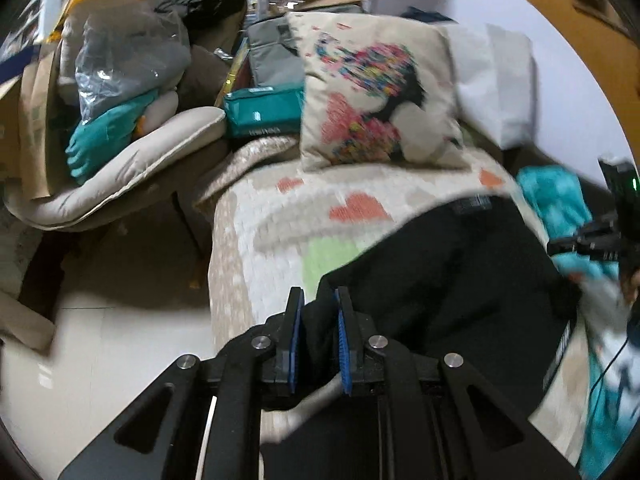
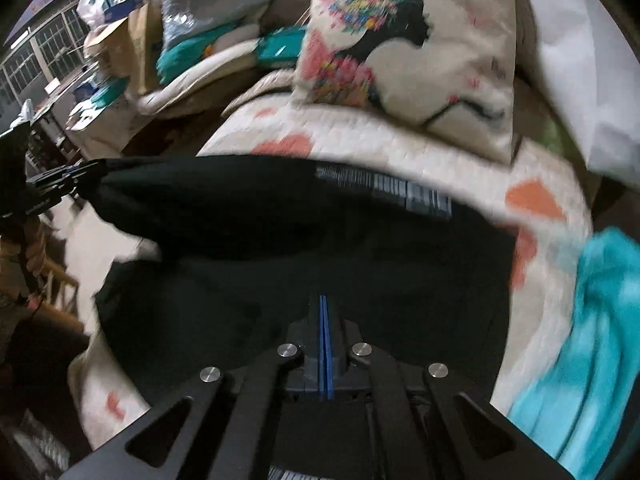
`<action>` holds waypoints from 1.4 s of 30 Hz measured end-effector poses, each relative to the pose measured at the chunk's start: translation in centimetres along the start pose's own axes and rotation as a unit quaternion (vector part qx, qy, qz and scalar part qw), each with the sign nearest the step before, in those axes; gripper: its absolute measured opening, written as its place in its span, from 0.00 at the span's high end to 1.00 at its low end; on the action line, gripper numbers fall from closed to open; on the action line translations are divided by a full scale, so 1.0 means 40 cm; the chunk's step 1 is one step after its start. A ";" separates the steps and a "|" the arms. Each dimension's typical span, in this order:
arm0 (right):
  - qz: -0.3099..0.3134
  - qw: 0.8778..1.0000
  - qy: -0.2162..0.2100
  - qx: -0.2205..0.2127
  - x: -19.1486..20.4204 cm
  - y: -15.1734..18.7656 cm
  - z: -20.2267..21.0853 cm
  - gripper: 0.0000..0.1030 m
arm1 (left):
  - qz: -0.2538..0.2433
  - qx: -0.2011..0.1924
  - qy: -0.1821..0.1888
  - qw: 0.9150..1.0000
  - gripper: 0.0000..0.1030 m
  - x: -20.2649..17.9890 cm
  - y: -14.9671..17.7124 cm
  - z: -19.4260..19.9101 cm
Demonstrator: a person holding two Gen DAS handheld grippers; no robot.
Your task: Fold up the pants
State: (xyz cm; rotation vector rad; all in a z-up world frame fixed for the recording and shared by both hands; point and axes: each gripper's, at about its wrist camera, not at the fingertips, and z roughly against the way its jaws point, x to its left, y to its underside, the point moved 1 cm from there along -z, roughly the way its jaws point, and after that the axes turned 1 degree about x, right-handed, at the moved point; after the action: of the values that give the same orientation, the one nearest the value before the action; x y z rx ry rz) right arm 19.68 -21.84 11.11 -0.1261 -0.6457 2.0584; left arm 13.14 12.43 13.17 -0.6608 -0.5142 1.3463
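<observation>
Black pants (image 1: 460, 272) lie on a quilted bed cover (image 1: 280, 216). My left gripper (image 1: 319, 300) is closed on a thick fold of the pants at their left edge, with black cloth bunched between the blue pads. In the right wrist view the pants (image 2: 300, 248) spread across the middle, with a grey waistband label (image 2: 384, 192) at the far edge. My right gripper (image 2: 324, 300) has its blue pads pressed together over the near part of the pants; whether cloth is caught between them is hidden. The left gripper shows at the left edge (image 2: 80, 174), holding the pants' corner.
A printed cushion (image 1: 380, 88) leans at the head of the bed, also in the right wrist view (image 2: 408, 40). A turquoise garment (image 2: 592, 320) lies on the bed's right side. A cluttered chair (image 1: 120, 140) and teal box (image 1: 264, 112) stand left. The bed's left edge drops to the floor (image 1: 120, 340).
</observation>
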 end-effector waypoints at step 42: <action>-0.343 0.933 0.108 -0.021 -0.156 0.002 0.034 0.94 | -0.059 0.020 -0.025 0.998 0.79 -0.095 0.240 0.080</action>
State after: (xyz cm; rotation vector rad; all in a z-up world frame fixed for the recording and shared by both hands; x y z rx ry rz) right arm 22.61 -27.52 11.21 -0.1272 -0.5017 1.3331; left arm 3.51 10.00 8.89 -0.5570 -0.5572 1.2606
